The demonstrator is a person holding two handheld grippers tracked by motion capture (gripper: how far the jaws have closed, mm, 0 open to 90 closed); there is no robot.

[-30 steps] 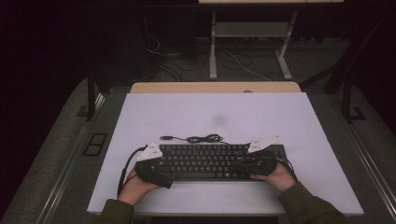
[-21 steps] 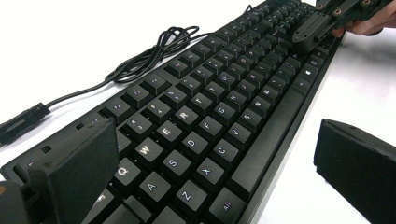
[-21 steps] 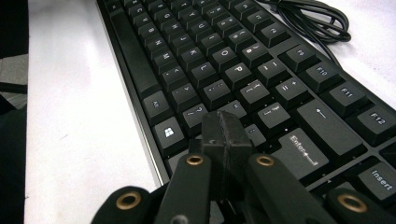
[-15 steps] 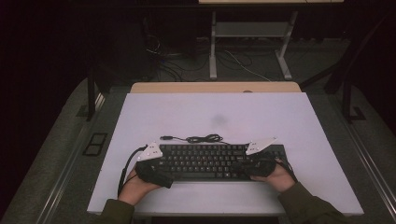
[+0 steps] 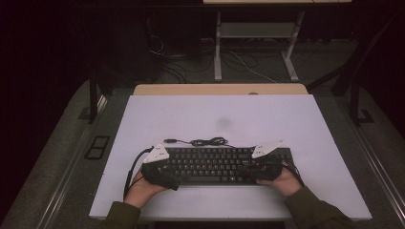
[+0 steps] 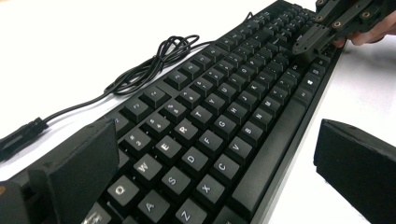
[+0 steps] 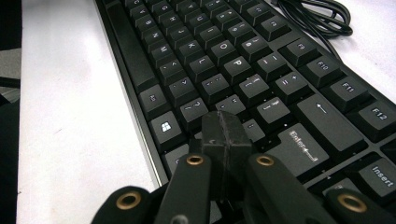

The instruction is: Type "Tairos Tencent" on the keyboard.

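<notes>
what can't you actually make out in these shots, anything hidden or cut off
- Right gripper view: the keys under the shut right gripper on the keyboard are covered by its jaws.
- Left gripper view: the keyboard's near corner is cut off by the bottom edge and the left gripper.
- High view: key legends are too small to read.

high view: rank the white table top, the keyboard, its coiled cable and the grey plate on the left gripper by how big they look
1. white table top, by far the largest.
2. keyboard, a long dark bar near the front edge.
3. coiled cable and the grey plate on the left gripper: both look small and about alike, so I won't rank them.
</notes>
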